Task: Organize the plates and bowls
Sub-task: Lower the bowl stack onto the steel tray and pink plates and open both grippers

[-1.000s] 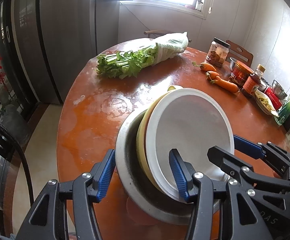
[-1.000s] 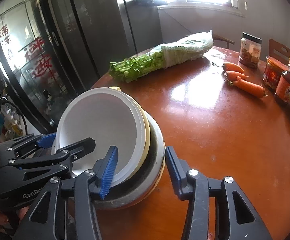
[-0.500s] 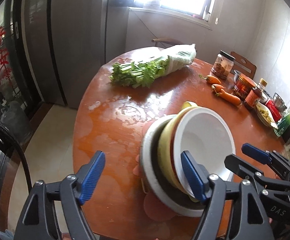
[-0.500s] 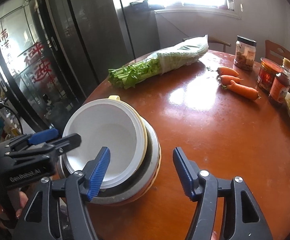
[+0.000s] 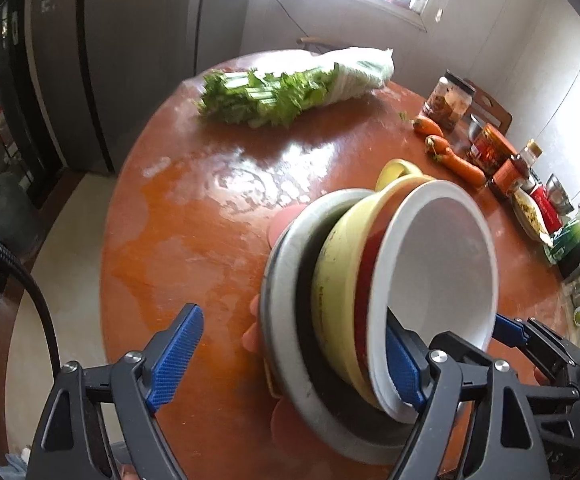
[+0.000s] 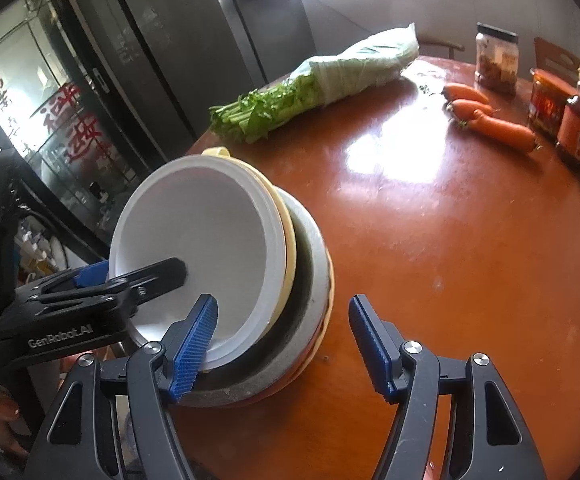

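Each gripper is a black plastic frame of triangular cut-out arms joined by round silver screws. The left gripper [image 5: 290, 356] carries blue ribbed pads [image 5: 175, 350] on its fingers, and a thick black braided cable [image 5: 13, 276] curves beside it. The right gripper [image 6: 283, 346] has the same blue ribbed pads [image 6: 193, 346]. White lettering reading "GenRobot.AI" marks the left gripper's black body in the right wrist view.

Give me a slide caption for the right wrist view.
Both open grippers, right gripper and left gripper, straddle the rim of nested bowls on a round wooden table.
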The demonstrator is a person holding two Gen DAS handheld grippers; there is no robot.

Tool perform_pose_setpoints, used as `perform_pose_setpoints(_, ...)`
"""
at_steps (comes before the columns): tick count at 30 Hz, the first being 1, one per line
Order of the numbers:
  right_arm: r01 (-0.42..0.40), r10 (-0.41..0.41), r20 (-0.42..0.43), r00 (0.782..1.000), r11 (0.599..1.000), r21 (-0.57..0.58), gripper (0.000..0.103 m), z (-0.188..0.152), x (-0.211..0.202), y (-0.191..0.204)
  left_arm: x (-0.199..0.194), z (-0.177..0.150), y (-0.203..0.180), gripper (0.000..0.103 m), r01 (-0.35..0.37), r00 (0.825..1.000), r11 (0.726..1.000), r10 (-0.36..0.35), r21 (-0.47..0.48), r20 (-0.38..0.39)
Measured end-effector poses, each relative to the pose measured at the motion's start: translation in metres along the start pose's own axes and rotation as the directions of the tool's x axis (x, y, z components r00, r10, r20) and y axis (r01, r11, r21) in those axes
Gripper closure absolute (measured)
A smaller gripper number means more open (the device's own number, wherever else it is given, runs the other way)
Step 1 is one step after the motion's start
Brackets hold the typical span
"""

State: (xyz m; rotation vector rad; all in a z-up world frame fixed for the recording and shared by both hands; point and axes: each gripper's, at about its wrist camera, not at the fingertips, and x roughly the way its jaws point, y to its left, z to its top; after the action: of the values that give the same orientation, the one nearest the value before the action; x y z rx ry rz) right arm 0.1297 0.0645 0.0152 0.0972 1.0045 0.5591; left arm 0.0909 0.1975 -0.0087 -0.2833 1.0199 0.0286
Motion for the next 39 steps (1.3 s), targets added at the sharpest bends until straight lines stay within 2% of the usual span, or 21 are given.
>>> perform_pose_setpoints(4,-0.003,0.003,0.002,1.000,1.000,-0.019,0.033,-0.001,0.003,0.000,0.006,0.000,-0.004,0.029,0.064,0.998,0.998,-0.064,0.011,-0.014)
perform_pose_setpoints(8,-0.005,0.006,0.018,1.000,0.999,-0.039,0.034,-0.001,0.002,-0.003,0.007,0.002,-0.011,0.029,0.057,0.998,0.998,-0.057,0.040,-0.009)
perform_pose_setpoints(12,-0.021,0.023,0.037,0.999,0.997,-0.071,0.045,-0.001,0.000,-0.003,0.010,0.005,-0.016,0.029,0.065,0.998,0.996,-0.064,0.057,-0.012)
perform_pose_setpoints(18,-0.012,0.015,0.050,0.999,0.998,-0.069,0.047,-0.002,-0.003,-0.015,0.015,0.008,-0.029,0.029,0.066,0.998,0.994,-0.064,0.086,-0.019)
perform_pose_setpoints(29,0.020,-0.018,0.077,0.997,1.000,-0.024,0.048,-0.009,-0.022,-0.051,0.026,0.010,-0.071,0.029,0.087,0.996,0.987,-0.083,0.138,-0.035)
perform_pose_setpoints(39,0.049,-0.050,0.094,0.994,0.999,0.018,0.049,-0.021,-0.047,-0.093,0.038,0.004,-0.126,0.029,0.108,0.994,0.975,-0.100,0.196,-0.049)
